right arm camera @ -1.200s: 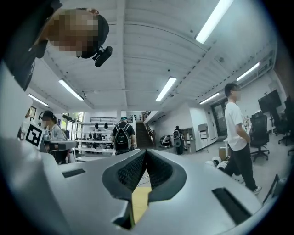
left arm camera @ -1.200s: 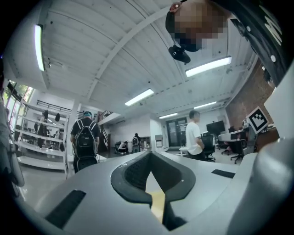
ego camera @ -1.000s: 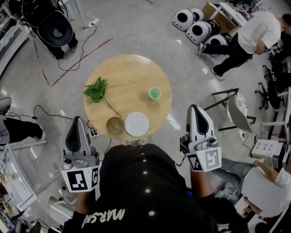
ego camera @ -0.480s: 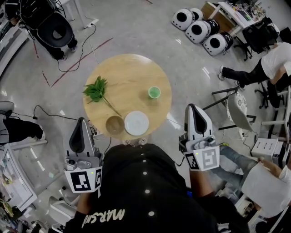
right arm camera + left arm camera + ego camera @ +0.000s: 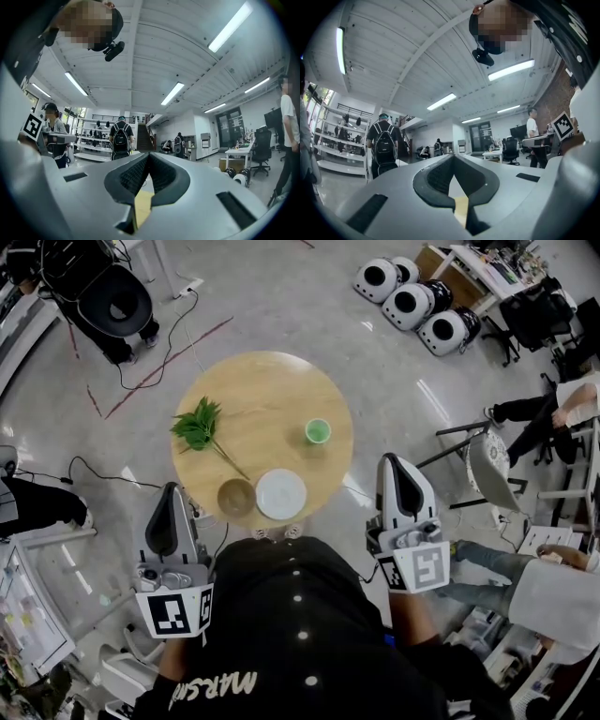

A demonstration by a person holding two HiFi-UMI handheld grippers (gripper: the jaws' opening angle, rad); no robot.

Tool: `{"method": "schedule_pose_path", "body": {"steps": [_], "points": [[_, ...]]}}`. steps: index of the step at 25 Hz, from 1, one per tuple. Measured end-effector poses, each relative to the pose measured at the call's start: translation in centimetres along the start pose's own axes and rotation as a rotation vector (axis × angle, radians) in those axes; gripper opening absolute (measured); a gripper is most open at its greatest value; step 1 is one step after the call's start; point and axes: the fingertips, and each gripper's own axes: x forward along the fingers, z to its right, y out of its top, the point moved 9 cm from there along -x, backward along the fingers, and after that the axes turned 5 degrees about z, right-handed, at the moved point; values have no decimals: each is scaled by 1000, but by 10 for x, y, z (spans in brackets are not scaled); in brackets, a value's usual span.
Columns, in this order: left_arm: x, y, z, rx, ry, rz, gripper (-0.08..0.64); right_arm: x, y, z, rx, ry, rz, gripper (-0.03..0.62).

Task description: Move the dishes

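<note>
On the round wooden table, a white plate and a brown bowl sit side by side at the near edge. A green cup stands further right, and a leafy green sprig lies at the left. My left gripper is held off the table's near left, beside my torso. My right gripper hangs off the near right edge. In the left gripper view my left gripper has its jaws meeting at the tips, empty; my right gripper likewise. Both cameras point at the ceiling.
Cables run over the floor left of the table. A black chair stands at the far left, white round robots at the far right. A folding chair and a seated person are on the right.
My left gripper has drifted a little down and right toward my body; my right one has shifted slightly left. The person in white at the right has walked off toward the frame's edge.
</note>
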Motion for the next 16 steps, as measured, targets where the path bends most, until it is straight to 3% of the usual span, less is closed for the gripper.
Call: {"method": "schedule_pose_path", "body": {"steps": [16], "points": [[1, 3, 0, 0, 5, -6, 17, 5, 4, -2, -14, 12, -2, -2]]}}
